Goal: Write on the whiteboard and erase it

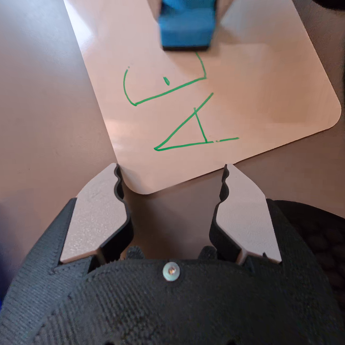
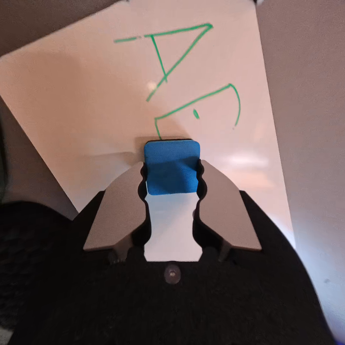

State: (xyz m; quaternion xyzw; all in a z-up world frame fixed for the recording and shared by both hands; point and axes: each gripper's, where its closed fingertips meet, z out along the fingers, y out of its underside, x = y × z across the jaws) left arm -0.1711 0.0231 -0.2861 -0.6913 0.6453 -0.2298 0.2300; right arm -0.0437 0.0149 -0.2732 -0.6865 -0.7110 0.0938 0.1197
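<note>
Right wrist view, jaws clamp blue eraser (image 2: 171, 168) on whiteboard (image 2: 74, 93) (left gripper (image 1: 171, 166) gaping, empty)

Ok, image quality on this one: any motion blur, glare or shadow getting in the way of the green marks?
Left wrist view: the blue eraser is motion-blurred; the green marks are sharp, with mild sheen on the whiteboard. Right wrist view: marks slightly soft, a glare spot beside one stroke, bright reflections lower right, and the right gripper shades the eraser's near half.

A plain brown-grey table (image 1: 46, 93) fills the left and near right of the left wrist view, and shows along the right edge (image 2: 302, 93) in the right wrist view.
</note>
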